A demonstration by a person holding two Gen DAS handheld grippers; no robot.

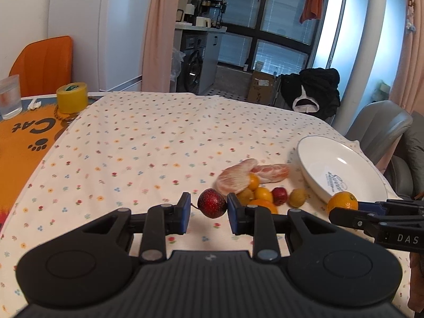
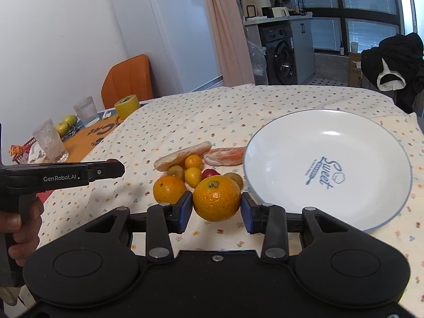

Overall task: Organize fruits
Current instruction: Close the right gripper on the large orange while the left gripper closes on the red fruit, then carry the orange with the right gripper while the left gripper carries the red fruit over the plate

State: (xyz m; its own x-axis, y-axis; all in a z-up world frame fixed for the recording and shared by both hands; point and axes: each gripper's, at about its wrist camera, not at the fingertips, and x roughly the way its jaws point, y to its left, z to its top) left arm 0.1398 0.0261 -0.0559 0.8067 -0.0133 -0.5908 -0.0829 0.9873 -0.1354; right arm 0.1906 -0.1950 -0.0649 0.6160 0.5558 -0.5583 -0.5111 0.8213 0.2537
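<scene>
the left claw [image 1: 208,208] has a dark red fruit [image 1: 212,203] between its blue pads; the fruit touches the right-hand pad, a small gap shows at the left-hand pad, and it looks lifted clear of the flowered cloth [image 1: 137,143], so whether it is truly pinched cannot be told. the right claw [image 2: 216,208] is clamped on an orange [image 2: 216,198], both pads pressed to its sides, just beside the near rim of the white plate [image 2: 267,143], which sits toward the right edge of the worktop and holds no fruit. the rest of the fruit lies in a cluster just left of the plate: two peeled pomelo segments [image 2: 182,155] at the back, a second orange [image 2: 168,189] at the front, and small yellow kumquats [image 2: 193,176], brownish round fruits [image 2: 175,171] and a small red fruit [image 2: 210,172] between them. a hand [image 2: 22,225] grips the left tool's handle at the left of the right wrist view.
</scene>
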